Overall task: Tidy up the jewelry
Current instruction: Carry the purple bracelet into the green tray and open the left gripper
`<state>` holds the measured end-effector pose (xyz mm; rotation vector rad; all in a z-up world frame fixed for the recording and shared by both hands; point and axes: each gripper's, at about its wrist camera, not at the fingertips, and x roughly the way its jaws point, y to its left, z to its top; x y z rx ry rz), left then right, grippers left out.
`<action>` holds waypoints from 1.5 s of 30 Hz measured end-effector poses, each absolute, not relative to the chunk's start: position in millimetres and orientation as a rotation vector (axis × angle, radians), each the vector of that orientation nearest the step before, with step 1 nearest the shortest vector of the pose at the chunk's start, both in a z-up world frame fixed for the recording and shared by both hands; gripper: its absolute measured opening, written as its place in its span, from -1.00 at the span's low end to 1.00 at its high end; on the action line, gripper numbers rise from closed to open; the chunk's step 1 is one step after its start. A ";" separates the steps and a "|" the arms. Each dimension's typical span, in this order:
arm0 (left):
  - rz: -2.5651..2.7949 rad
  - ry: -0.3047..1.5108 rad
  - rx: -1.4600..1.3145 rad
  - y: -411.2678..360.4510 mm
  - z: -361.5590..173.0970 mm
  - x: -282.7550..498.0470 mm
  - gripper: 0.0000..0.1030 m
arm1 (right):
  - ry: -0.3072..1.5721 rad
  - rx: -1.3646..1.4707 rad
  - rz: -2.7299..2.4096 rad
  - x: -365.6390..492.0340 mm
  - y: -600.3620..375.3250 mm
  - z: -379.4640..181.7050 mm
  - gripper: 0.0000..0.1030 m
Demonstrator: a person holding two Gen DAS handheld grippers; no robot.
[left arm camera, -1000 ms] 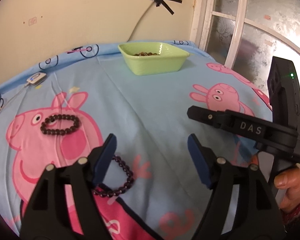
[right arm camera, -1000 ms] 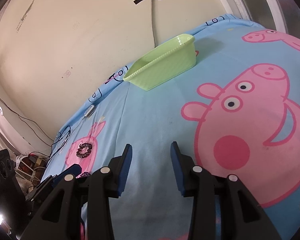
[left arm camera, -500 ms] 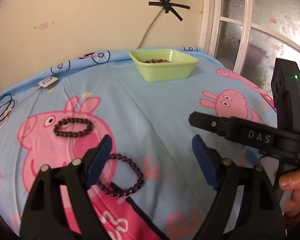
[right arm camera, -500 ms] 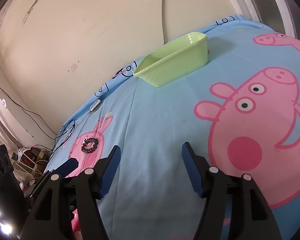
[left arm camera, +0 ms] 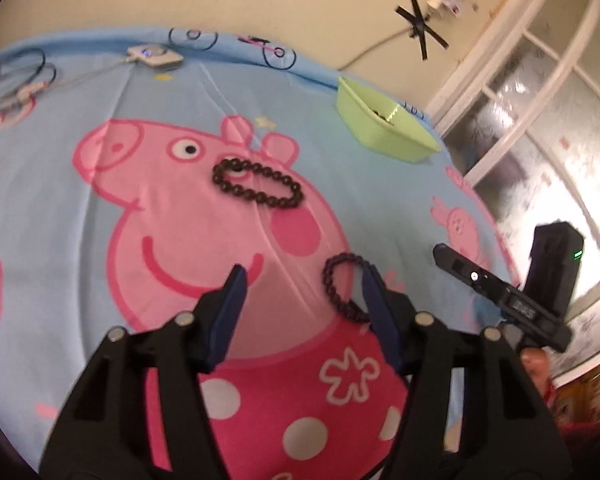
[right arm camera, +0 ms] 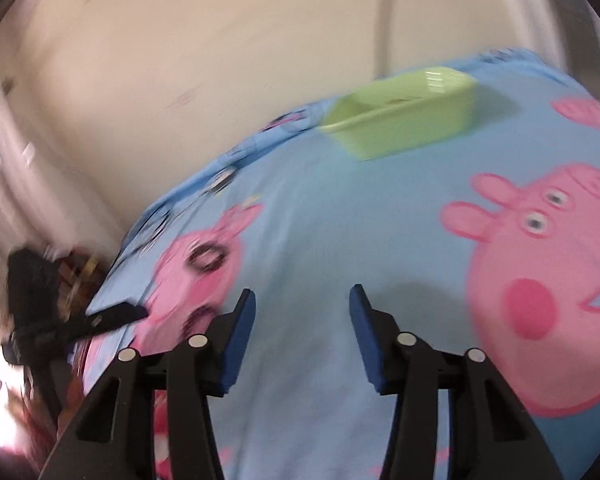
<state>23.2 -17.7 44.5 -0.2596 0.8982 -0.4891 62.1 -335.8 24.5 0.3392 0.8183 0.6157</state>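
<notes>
A: How did the left gripper [left arm camera: 302,280] stand?

B: Jaws spread wide, gripping nothing. The purple bracelet [left arm camera: 342,286] lay on the pig-print sheet [left arm camera: 80,208], just inside its right-hand finger [left arm camera: 378,312], partly hidden by it. The dark bracelet [left arm camera: 256,188] lay farther ahead, well apart.

A: And the right gripper [right arm camera: 302,300]?

B: Also wide and empty, over bare sheet. The green bowl [right arm camera: 404,120] sat far ahead of it, something dark inside; the view was blurred.
</notes>
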 end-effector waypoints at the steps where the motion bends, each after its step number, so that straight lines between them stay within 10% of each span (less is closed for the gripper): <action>1: -0.505 0.900 -0.230 -25.3 45.1 21.6 -0.06 | 0.829 0.276 0.656 58.7 -319.9 28.3 -0.70; 14: -0.485 0.952 -0.081 -70.7 21.8 40.0 -0.87 | 0.882 -0.141 0.755 72.3 -252.4 25.5 -1.00; 36: -0.580 0.786 0.007 -218.5 124.7 211.4 -0.87 | 0.648 0.214 0.545 236.4 -389.4 95.8 -1.00; 39: -0.443 0.787 0.062 -226.3 109.4 253.3 -0.26 | 0.658 0.221 0.451 280.5 -384.6 77.2 -1.00; 45: -0.404 0.801 -0.078 -171.4 95.8 221.9 -0.26 | 0.677 0.316 0.457 246.0 -398.9 63.1 -1.00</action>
